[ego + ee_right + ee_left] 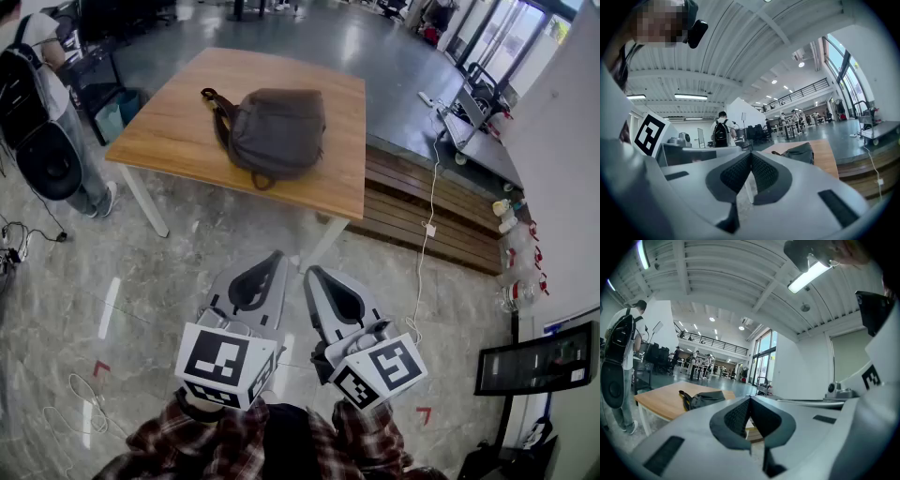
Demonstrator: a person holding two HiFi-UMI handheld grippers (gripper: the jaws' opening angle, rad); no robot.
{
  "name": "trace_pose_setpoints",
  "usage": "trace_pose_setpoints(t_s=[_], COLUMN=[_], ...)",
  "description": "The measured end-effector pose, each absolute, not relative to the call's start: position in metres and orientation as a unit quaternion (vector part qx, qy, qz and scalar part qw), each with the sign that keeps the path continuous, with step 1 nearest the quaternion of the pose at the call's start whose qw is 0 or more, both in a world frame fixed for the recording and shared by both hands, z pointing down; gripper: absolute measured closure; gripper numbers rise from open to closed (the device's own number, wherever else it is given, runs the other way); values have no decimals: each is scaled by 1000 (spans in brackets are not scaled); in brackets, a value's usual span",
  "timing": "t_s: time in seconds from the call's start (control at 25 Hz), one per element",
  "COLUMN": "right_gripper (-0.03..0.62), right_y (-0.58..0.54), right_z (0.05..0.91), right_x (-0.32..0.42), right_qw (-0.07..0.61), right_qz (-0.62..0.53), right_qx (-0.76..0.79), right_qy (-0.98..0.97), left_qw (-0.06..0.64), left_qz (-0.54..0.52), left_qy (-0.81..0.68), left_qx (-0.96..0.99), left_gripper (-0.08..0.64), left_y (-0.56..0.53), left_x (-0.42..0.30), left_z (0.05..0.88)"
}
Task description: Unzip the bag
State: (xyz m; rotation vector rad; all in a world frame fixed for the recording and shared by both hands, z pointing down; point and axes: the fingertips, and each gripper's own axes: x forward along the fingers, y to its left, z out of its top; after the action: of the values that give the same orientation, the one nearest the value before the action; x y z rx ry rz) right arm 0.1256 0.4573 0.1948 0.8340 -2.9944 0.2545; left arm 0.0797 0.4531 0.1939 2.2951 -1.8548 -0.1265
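Bag [274,131]: 1 dark grey backpack, lying flat near the middle of the wooden table [169,141], strap trailing to its left. No open zip shows from here; I judge it fully zipped.
Left gripper [278,255]: jaws pressed together, nothing between them.
Right gripper [310,272]: likewise closed and empty.
Position: I hold both side by side over the floor, well apart from the table.
Progress: 0 steps done, by my reading.
Remaining: approach, find the zip pull, brace the bag, draw the zip open.

Open office hall, desks [790,125], office chairs [757,132], mezzanine railing [801,91], tall windows [841,70]
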Motion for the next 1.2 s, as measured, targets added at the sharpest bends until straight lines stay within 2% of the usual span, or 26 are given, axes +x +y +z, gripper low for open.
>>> trace_pose_setpoints(t_s=[0.44,0.84,1.2], right_gripper=[581,581,581], right_y=[345,242,80], right_z=[190,228,207], right_x=[35,21,3], right_qw=[11,28,9], right_qz=[82,112,102], right_qx=[308,340,326], right_qy=[-948,-933,-940], left_qw=[85,111,87], left_qz=[-29,-8,7], left_qy=[-606,-584,-589], left_qx=[791,804,804], left_gripper=[551,551,551], left_y=[345,247,94], left_x=[-24,-40,-49], left_z=[186,223,203])
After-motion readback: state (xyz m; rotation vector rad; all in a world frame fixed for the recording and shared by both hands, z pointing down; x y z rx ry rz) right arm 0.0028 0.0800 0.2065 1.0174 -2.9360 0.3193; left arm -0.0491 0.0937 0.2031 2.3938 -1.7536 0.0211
